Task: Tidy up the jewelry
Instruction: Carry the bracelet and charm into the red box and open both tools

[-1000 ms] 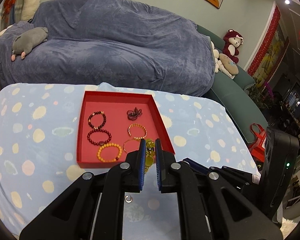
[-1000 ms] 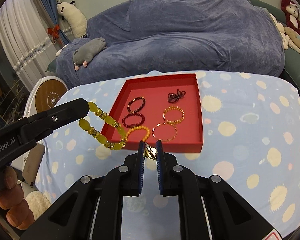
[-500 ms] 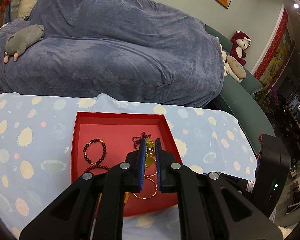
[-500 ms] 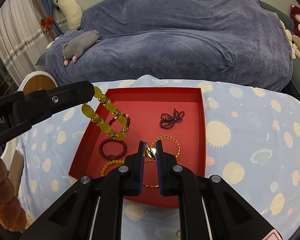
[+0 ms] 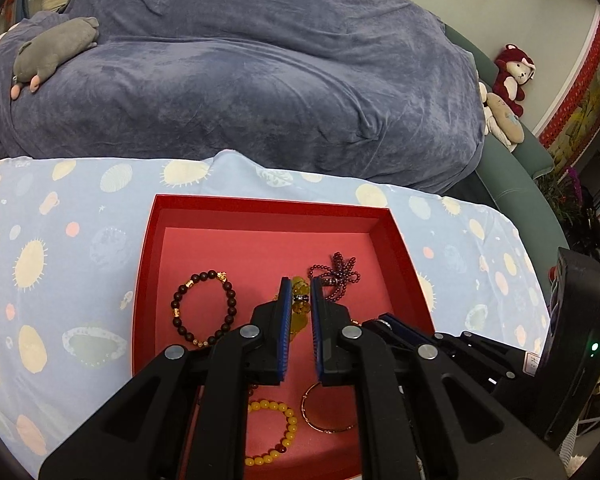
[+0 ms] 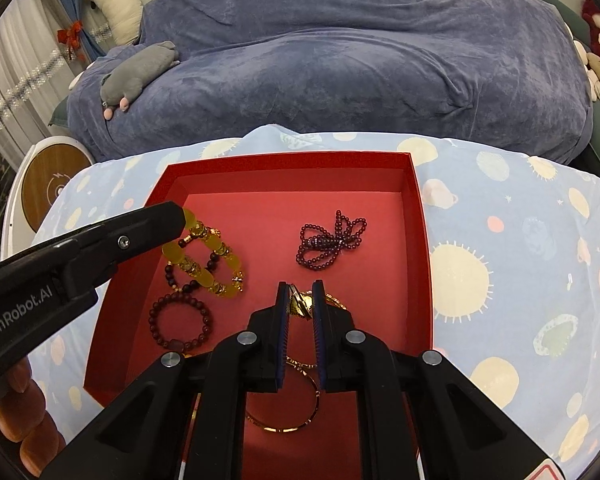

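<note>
With both hand-held grippers clamped, the right hand-held gripper on a small gold charm and the left hand-held gripper on the yellow bead bracelet, everything hangs low over the red tray on the cloth-covered counter. Nearest lie a thin gold bangle and a dark red bracelet; letting go here could drop the yellow beads onto the brown bead bracelet and tangle them. Farther right, the purple bead strand already lies bunched, so a charm released carelessly could snag it.

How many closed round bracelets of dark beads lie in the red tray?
2. The bracelet with gold beads lies at the tray's left side; the dark red bracelet lies beside it, nearer the camera. Others may be hidden.
</note>
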`<state>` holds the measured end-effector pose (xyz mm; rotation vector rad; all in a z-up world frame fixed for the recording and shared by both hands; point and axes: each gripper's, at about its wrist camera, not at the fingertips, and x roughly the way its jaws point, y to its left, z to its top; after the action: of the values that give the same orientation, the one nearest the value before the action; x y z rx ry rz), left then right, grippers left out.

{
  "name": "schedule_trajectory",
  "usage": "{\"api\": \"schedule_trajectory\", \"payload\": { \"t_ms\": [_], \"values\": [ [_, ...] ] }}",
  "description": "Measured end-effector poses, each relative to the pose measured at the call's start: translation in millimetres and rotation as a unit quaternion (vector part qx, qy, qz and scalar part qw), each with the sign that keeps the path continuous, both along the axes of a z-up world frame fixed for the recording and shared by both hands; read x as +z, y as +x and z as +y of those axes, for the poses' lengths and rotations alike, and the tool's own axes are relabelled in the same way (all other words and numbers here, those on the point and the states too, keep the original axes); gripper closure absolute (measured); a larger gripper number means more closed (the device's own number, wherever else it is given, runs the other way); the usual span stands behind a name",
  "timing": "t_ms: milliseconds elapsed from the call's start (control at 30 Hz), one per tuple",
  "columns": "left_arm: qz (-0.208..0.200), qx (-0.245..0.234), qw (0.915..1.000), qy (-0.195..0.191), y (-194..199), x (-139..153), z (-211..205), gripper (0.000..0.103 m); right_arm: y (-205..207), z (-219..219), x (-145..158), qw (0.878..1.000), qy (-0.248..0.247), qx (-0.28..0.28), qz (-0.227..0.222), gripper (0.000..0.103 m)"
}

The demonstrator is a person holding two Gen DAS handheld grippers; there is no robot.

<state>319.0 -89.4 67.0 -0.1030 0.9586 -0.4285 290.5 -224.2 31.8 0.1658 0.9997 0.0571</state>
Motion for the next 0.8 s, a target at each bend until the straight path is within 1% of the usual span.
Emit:
{"api": "schedule_trajectory", "payload": {
  "t_ms": [133, 233, 300, 333, 367, 400, 433, 467, 567, 633, 667, 800],
  "values": [
    [0.011, 0.005, 0.9999, 0.01, 3, -12, 2, 0.094, 4, -2, -9, 1.0, 0.005, -0.002, 0.008, 0.092],
    [0.009, 0.008, 0.9998, 0.017, 3, -16, 3, 0.094, 4, 1, -10, 1.0, -0.002, -0.002, 0.006, 0.091],
    [0.002, 0.011, 0.9996, 0.028, 1, -17, 2, 0.093, 3, 2, -11, 1.0, -0.006, -0.004, 0.005, 0.084],
    [-0.001, 0.011, 0.9994, 0.033, 0, -17, 1, 0.092, 2, 3, -11, 1.0, -0.006, -0.005, 0.004, 0.077],
    [-0.001, 0.01, 0.9993, 0.037, -1, -17, 1, 0.09, 1, 4, -11, 1.0, -0.007, -0.006, 0.003, 0.073],
    [0.0, 0.013, 0.9991, 0.04, -1, -17, 1, 0.081, -1, 4, -10, 1.0, -0.009, -0.008, 0.0, 0.066],
    [-0.001, 0.017, 0.9989, 0.043, -1, -17, 1, 0.071, -3, 5, -8, 1.0, -0.013, -0.01, -0.004, 0.062],
    [-0.005, 0.022, 0.9988, 0.044, -3, -16, 2, 0.068, -3, 6, -7, 1.0, -0.017, -0.01, -0.007, 0.061],
    [-0.01, 0.027, 0.9982, 0.052, -6, -14, 2, 0.066, -7, 6, -2, 1.0, -0.02, -0.012, -0.011, 0.058],
    [-0.015, 0.032, 0.9976, 0.06, -9, -12, 3, 0.06, -10, 5, 2, 0.999, -0.025, -0.017, -0.015, 0.053],
    [-0.019, 0.036, 0.9973, 0.062, -11, -11, 3, 0.059, -12, 4, 4, 0.999, -0.025, -0.02, -0.018, 0.052],
    [-0.025, 0.042, 0.9969, 0.061, -18, -3, 10, 0.058, -19, -2, 14, 0.999, -0.024, -0.027, -0.026, 0.052]
  ]
}}
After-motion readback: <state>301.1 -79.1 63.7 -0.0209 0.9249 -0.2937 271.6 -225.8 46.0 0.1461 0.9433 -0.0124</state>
